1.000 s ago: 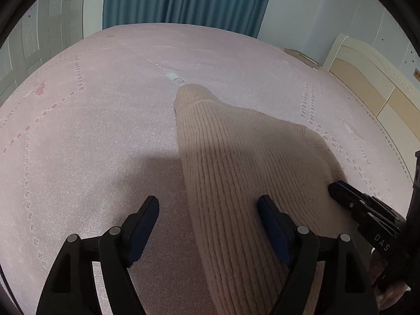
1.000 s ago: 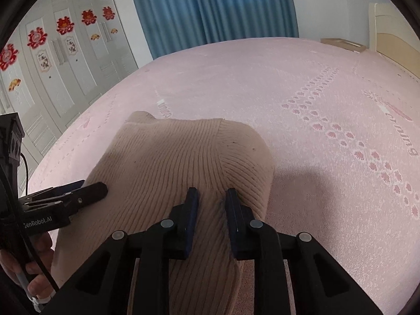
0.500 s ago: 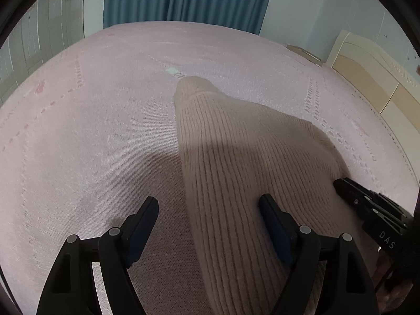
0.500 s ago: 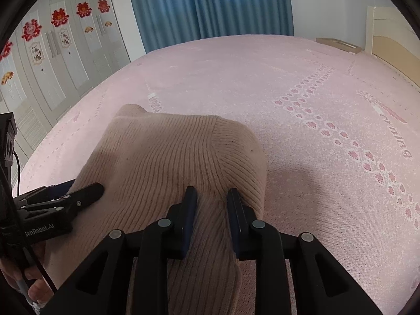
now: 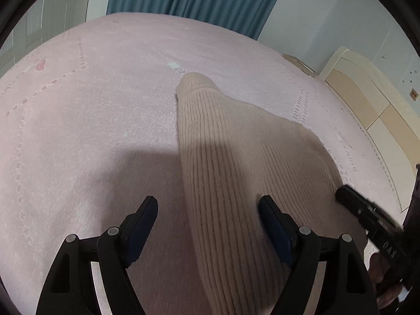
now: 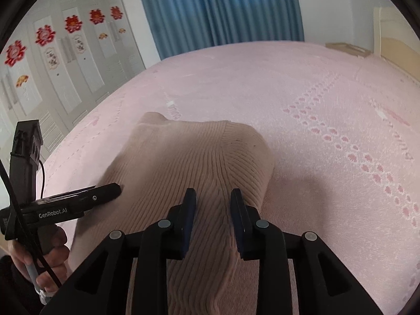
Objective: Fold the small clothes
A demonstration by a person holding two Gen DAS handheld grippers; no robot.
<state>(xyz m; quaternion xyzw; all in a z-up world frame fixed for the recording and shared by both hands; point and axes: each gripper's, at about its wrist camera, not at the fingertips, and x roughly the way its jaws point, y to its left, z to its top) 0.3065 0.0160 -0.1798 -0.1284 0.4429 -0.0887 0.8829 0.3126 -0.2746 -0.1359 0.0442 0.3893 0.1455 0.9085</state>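
A beige ribbed knit sweater (image 5: 231, 157) lies folded on the pink bed sheet (image 5: 92, 131). My left gripper (image 5: 207, 201) is open wide over the sweater's near left edge, with one finger above the sheet and the other above the knit. My right gripper (image 6: 212, 193) has a raised ridge of the sweater (image 6: 183, 157) between its pads, and its jaws are opening. Each gripper also shows in the other's view: the right gripper (image 5: 367, 215) at the sweater's right edge, and the left gripper (image 6: 113, 189) at its left edge, held by a hand (image 6: 50, 252).
The pink sheet (image 6: 328, 105), patterned with rows of small flowers, spreads wide on all sides of the sweater. Blue curtains (image 6: 218, 10) and white wardrobe doors (image 6: 65, 60) stand beyond the bed. A cream headboard (image 5: 367, 99) rises at the right.
The right gripper's jaws have spread slightly around the knit ridge. Both grippers have shifted a little over the sweater, which has stayed put.
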